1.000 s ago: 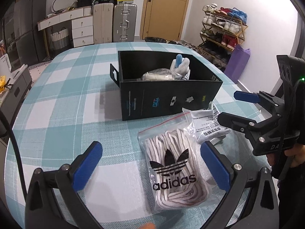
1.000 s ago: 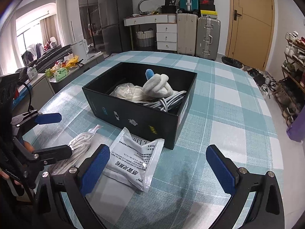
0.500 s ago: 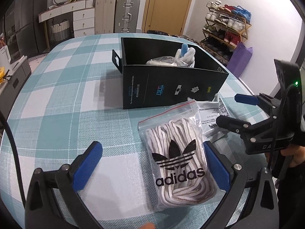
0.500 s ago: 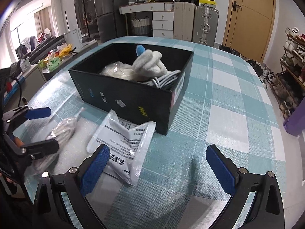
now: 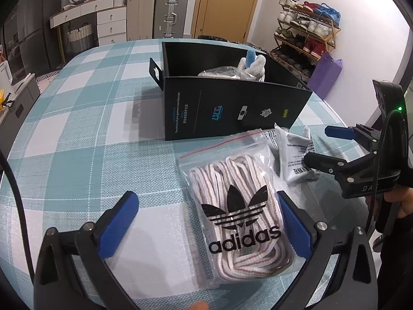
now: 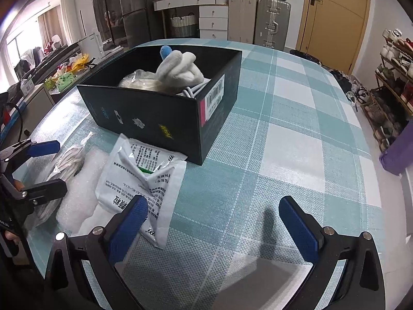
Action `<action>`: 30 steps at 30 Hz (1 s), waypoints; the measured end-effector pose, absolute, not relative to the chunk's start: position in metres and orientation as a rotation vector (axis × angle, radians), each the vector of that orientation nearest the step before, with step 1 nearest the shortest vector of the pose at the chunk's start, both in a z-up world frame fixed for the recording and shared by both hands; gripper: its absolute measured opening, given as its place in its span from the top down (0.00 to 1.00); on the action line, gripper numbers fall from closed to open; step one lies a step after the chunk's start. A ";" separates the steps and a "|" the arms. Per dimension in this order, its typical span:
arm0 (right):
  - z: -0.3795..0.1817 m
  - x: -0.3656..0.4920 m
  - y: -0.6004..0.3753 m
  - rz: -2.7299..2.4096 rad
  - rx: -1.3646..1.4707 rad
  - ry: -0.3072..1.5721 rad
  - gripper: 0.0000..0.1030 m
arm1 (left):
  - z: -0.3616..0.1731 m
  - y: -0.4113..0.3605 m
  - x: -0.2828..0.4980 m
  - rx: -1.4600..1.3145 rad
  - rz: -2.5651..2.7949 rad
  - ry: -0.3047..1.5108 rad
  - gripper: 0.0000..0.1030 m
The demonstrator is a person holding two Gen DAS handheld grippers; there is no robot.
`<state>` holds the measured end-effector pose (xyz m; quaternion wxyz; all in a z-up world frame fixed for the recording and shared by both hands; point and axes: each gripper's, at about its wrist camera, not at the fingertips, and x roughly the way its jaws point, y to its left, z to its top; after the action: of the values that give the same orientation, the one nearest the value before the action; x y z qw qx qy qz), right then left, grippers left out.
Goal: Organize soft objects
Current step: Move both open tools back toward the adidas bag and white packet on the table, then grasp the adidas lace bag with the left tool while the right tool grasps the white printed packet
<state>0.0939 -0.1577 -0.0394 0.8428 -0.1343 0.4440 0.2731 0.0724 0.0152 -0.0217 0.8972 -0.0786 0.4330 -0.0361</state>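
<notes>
Worktop [image 5: 77, 134] room lies left of the box [image 5: 232, 113]. Lace bag [image 5: 240, 217] lies near it, long way pointing at the box. Left tongs [image 5: 206, 222] and right tongs [image 6: 214, 222] are spread wide.

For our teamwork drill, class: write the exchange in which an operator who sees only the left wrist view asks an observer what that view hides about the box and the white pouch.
Operator: Is anything under the glove in the box?
Observer: Yes, white cables lie beneath it.
Operator: Is the right gripper centred over the pouch?
Observer: No. Its jaws are open, with one finger over the pouch's near edge and the other over bare tablecloth.
</notes>
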 end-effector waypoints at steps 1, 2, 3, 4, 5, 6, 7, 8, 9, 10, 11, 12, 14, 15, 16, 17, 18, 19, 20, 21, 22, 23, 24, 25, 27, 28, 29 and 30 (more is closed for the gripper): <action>-0.039 0.093 -0.158 0.578 -0.287 0.940 0.01 | -0.022 0.015 0.073 -0.164 -0.077 0.898 0.00; -0.039 0.093 -0.160 0.578 -0.293 0.940 0.01 | -0.023 0.016 0.073 -0.166 -0.078 0.899 0.00; -0.039 0.093 -0.161 0.576 -0.298 0.940 0.01 | -0.023 0.016 0.073 -0.169 -0.080 0.900 0.00; -0.039 0.093 -0.162 0.573 -0.300 0.943 0.01 | -0.024 0.016 0.073 -0.172 -0.080 0.900 0.00; -0.039 0.093 -0.163 0.570 -0.303 0.944 0.01 | -0.023 0.017 0.073 -0.171 -0.078 0.898 0.00; -0.039 0.093 -0.165 0.565 -0.310 0.944 0.01 | -0.023 0.017 0.072 -0.168 -0.078 0.895 0.00; -0.039 0.092 -0.166 0.561 -0.318 0.946 0.01 | -0.022 0.017 0.071 -0.163 -0.080 0.892 0.00; -0.039 0.093 -0.168 0.555 -0.326 0.945 0.01 | -0.022 0.017 0.071 -0.158 -0.081 0.890 0.00; -0.038 0.092 -0.170 0.549 -0.332 0.944 0.01 | -0.022 0.018 0.071 -0.157 -0.082 0.888 0.00; -0.038 0.094 -0.172 0.535 -0.340 0.945 0.01 | -0.021 0.019 0.071 -0.159 -0.085 0.887 0.00; -0.038 0.094 -0.173 0.529 -0.341 0.945 0.01 | -0.021 0.019 0.071 -0.162 -0.088 0.888 0.01; -0.037 0.094 -0.175 0.533 -0.334 0.942 0.01 | -0.021 0.020 0.071 -0.165 -0.091 0.889 0.01; -0.034 0.092 -0.175 0.562 -0.323 0.937 0.01 | -0.020 0.021 0.070 -0.175 -0.096 0.887 0.02; -0.032 0.090 -0.174 0.586 -0.320 0.933 0.01 | -0.020 0.021 0.069 -0.177 -0.096 0.883 0.02; -0.031 0.087 -0.173 0.610 -0.314 0.927 0.01 | -0.020 0.021 0.069 -0.179 -0.098 0.881 0.03; -0.030 0.085 -0.171 0.630 -0.309 0.923 0.01 | -0.020 0.020 0.069 -0.180 -0.103 0.881 0.06; -0.029 0.082 -0.169 0.662 -0.302 0.919 0.01 | -0.020 0.020 0.069 -0.181 -0.110 0.882 0.07; -0.028 0.079 -0.166 0.688 -0.299 0.918 0.01 | -0.020 0.020 0.069 -0.184 -0.115 0.883 0.08; -0.027 0.077 -0.163 0.704 -0.299 0.914 0.01 | -0.020 0.020 0.069 -0.187 -0.117 0.882 0.09; -0.026 0.074 -0.159 0.723 -0.300 0.912 0.01 | -0.019 0.020 0.069 -0.187 -0.119 0.881 0.09; -0.027 0.073 -0.156 0.734 -0.300 0.913 0.01 | -0.019 0.019 0.069 -0.188 -0.123 0.881 0.11; -0.028 0.071 -0.152 0.745 -0.305 0.915 0.01 | -0.020 0.019 0.068 -0.192 -0.129 0.882 0.13; -0.029 0.070 -0.148 0.750 -0.314 0.916 0.01 | -0.020 0.019 0.069 -0.199 -0.137 0.883 0.14; -0.030 0.069 -0.146 0.753 -0.318 0.920 0.01 | -0.020 0.020 0.069 -0.209 -0.149 0.889 0.16; -0.032 0.067 -0.142 0.764 -0.317 0.924 0.01 | -0.022 0.020 0.069 -0.225 -0.170 0.901 0.20; -0.033 0.066 -0.140 0.768 -0.317 0.926 0.01 | -0.022 0.019 0.068 -0.226 -0.171 0.899 0.21; -0.033 0.066 -0.138 0.772 -0.319 0.928 0.01 | -0.022 0.019 0.068 -0.225 -0.170 0.900 0.21; -0.033 0.064 -0.137 0.775 -0.320 0.928 0.01 | -0.021 0.019 0.068 -0.225 -0.174 0.901 0.22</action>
<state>0.0643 -0.1374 -0.0334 0.8106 -0.1500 0.4345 0.3629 0.0675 0.0187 -0.0213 0.8906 -0.1083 0.4337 -0.0838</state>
